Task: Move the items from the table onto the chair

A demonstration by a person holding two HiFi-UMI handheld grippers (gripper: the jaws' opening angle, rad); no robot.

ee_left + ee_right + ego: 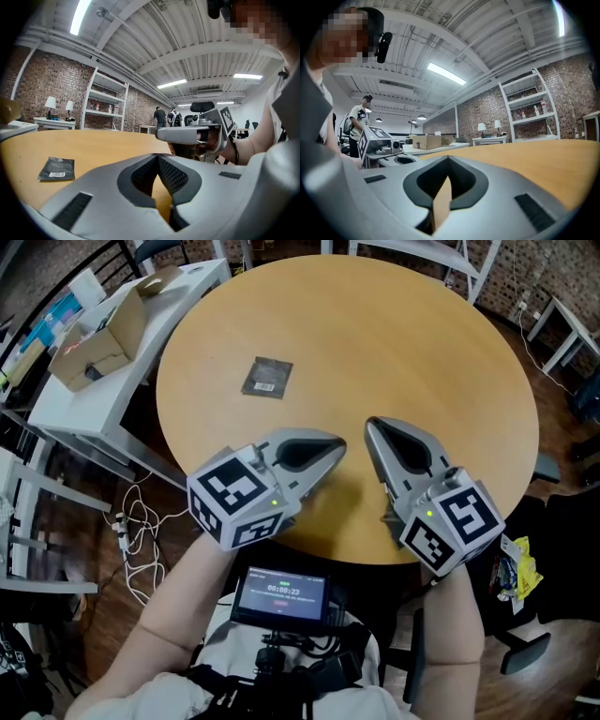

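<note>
While nothing else lies on the round table (422, 352), the stock reads as follows.

Item: flat dark packet (267, 377), barcode label on one end. Count: one. Position: flat on the wood at about ten o'clock from the table's middle, well apart from both grippers.

Handling, as judged: light, thin, pliable, likely slick; no height to pinch from above. Best taken at an edge, jaws low and nearly level, or slid to the rim first.

Grippers: two. Left gripper (339, 444) has its jaws closed together, nothing between them. Right gripper (370, 425) is likewise clenched and empty. Both are near six o'clock.

Chair: not identifiable with certainty.
</note>
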